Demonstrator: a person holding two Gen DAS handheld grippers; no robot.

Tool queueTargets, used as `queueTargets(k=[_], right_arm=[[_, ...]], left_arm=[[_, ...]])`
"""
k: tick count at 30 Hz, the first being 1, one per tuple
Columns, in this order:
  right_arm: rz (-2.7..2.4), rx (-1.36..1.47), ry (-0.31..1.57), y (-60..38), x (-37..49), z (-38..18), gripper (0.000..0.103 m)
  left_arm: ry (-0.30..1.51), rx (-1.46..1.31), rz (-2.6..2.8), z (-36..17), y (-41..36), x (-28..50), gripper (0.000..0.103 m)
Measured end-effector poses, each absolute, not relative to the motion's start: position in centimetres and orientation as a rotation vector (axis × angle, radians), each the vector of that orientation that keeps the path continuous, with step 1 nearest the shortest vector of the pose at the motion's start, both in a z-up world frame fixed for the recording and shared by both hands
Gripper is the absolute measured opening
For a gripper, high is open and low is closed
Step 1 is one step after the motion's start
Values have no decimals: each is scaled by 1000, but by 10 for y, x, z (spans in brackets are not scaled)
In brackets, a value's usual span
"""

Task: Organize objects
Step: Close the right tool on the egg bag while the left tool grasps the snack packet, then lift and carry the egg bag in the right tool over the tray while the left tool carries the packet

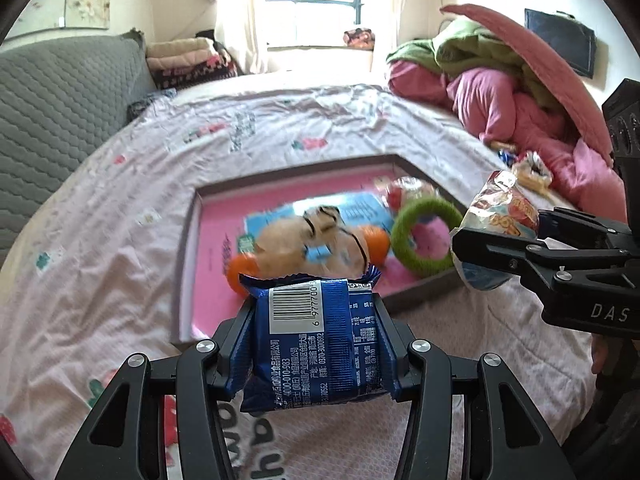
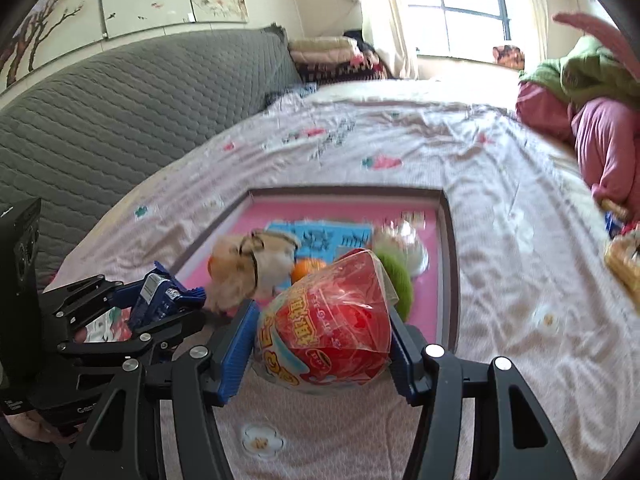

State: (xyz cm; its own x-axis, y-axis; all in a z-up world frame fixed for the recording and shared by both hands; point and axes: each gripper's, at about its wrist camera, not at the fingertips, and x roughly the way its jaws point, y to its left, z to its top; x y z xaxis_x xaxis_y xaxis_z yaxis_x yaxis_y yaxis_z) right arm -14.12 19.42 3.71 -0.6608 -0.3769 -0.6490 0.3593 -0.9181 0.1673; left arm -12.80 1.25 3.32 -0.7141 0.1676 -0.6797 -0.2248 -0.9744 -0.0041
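Note:
My left gripper [image 1: 316, 344] is shut on a blue snack packet [image 1: 316, 336] with a white barcode, held above the bed just before the tray. My right gripper [image 2: 322, 332] is shut on a red and clear snack bag [image 2: 332, 324], also lifted off the sheet. The right gripper [image 1: 492, 248] and its snack bag [image 1: 500, 216] show at the right of the left wrist view. The left gripper [image 2: 160, 300] and its blue packet [image 2: 160, 292] show at the left of the right wrist view. Ahead lies a shallow tray [image 1: 192, 256] [image 2: 448, 248] with a pink floor.
In the tray lie a plush toy [image 1: 320, 240] [image 2: 248, 276] with orange ends, a green ring [image 1: 424, 236], a blue card and a small wrapped item [image 1: 408, 194]. More snacks [image 1: 528, 172] lie by the pink and green bedding [image 1: 520, 92] at right. A grey quilted headboard [image 2: 120, 120] stands left.

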Motion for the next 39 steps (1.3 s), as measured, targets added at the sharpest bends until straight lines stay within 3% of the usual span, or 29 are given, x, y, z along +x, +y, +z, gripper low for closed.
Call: queueTargets(k=[9, 19, 39], right_arm=[[-2658, 777, 23, 185, -142, 75, 59], [-2690, 725, 62, 181, -149, 84, 59], [-2659, 789, 164, 162, -167, 56, 59]], left_arm=[[113, -933, 2870, 67, -18, -137, 53], [91, -840, 2977, 91, -47, -151, 53], [92, -994, 2946, 48, -41, -176, 53]])
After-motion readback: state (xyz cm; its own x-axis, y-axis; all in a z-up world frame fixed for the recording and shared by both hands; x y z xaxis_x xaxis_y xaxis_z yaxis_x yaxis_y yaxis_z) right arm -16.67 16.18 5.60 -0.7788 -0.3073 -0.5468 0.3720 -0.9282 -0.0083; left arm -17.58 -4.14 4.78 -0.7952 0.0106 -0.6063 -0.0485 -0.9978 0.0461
